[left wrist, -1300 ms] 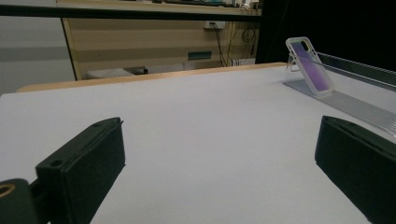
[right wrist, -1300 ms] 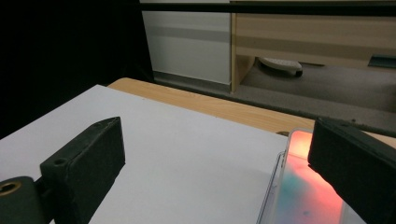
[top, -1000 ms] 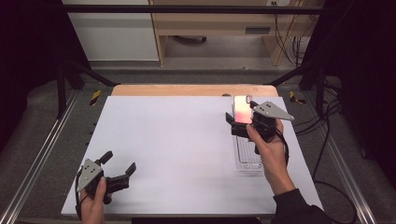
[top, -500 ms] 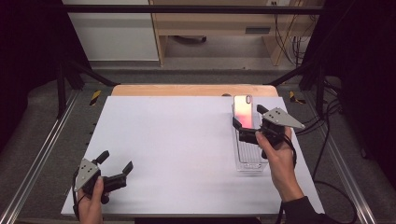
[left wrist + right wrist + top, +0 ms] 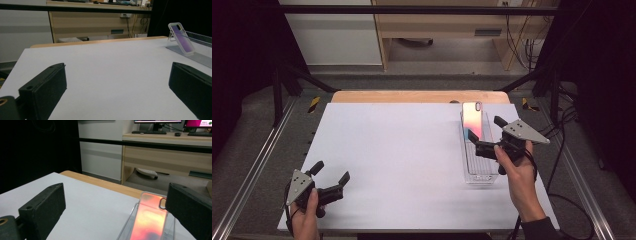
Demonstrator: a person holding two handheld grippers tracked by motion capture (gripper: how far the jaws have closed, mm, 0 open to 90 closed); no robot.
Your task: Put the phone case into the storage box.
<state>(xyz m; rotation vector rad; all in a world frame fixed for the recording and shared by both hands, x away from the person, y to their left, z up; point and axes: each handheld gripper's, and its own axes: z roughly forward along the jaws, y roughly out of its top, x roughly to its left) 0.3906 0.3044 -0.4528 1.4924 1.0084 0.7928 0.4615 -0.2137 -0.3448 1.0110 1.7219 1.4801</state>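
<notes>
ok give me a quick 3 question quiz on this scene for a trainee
1. True or false: the phone case leans at the far end of the clear rack.
2. Which tongs are nearer the phone case? A) left tongs B) right tongs
3. Fill in: both tongs are ____ and hold nothing.

Key
1. True
2. B
3. open

A wooden desk point(image 5: 447, 25) stands beyond the white table point(image 5: 402, 160), dark surroundings
</notes>
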